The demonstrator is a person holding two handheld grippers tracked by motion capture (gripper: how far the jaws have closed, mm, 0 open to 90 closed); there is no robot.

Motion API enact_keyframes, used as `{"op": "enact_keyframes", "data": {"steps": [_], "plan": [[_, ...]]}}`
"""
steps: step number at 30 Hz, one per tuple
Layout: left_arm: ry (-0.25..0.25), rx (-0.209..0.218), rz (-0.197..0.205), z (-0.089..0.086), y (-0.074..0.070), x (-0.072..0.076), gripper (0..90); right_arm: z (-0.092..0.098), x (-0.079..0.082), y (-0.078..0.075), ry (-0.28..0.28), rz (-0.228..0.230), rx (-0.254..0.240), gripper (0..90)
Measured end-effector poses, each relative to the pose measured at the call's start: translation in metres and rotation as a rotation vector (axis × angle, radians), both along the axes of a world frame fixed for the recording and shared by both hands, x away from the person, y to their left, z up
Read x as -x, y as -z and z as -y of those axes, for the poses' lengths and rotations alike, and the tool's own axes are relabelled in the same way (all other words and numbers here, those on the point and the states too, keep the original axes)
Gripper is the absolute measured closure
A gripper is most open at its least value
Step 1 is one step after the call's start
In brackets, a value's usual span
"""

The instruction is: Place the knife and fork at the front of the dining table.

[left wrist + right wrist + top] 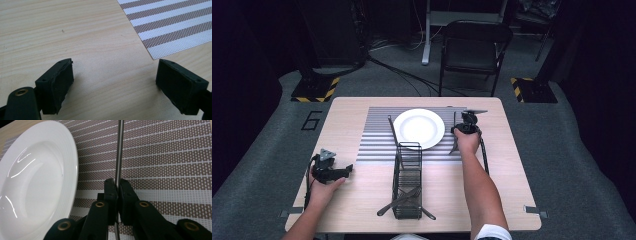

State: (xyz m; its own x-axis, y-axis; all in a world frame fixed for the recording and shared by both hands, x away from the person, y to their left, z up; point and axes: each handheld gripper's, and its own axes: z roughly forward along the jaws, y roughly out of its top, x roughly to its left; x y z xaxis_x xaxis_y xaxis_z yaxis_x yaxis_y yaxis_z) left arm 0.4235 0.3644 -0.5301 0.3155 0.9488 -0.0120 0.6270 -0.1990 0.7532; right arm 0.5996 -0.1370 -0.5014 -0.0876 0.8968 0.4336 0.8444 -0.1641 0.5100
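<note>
Cutlery work is laid out on a pale wooden table (357,200) with a striped placemat (377,135) across its far half. On the mat sits a white plate (419,128), and just left of the plate a slim utensil (392,131) lies on the stripes. In front of the plate stands a black wire caddy (407,181), long and narrow, reaching toward the person; dark cutlery pieces (404,197) lie across its near end, their ends poking out either side. The right gripper (116,185) is at the right of the plate, over the mat, with its jaws closed tight on a thin metal rod-like handle (119,152); what kind of utensil it belongs to cannot be told. In the right gripper view that handle runs straight up from the jaws, with the plate's rim just beside it on the left. The left gripper (115,80) rests on bare wood at the table's left side, well apart from the caddy, its jaws spread wide with nothing between them; a corner of the placemat shows beyond the jaws. A black folding chair (474,47) stands on the floor beyond the table.
</note>
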Motion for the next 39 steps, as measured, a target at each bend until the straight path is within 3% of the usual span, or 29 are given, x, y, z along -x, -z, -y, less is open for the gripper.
{"op": "enact_keyframes", "data": {"steps": [11,17,39], "plan": [[0.002,0.000,0.000,0.000,0.000,0.000,14.4,0.002,0.002,0.007,0.052,-0.010,-0.015,84.7],[0.003,0.000,-0.001,0.000,0.000,0.000,14.4,0.003,0.002,0.006,0.052,0.009,-0.004,85.8],[0.006,-0.001,-0.006,0.000,0.000,0.000,14.4,0.014,0.004,0.008,0.081,0.001,-0.022,83.7]]}}
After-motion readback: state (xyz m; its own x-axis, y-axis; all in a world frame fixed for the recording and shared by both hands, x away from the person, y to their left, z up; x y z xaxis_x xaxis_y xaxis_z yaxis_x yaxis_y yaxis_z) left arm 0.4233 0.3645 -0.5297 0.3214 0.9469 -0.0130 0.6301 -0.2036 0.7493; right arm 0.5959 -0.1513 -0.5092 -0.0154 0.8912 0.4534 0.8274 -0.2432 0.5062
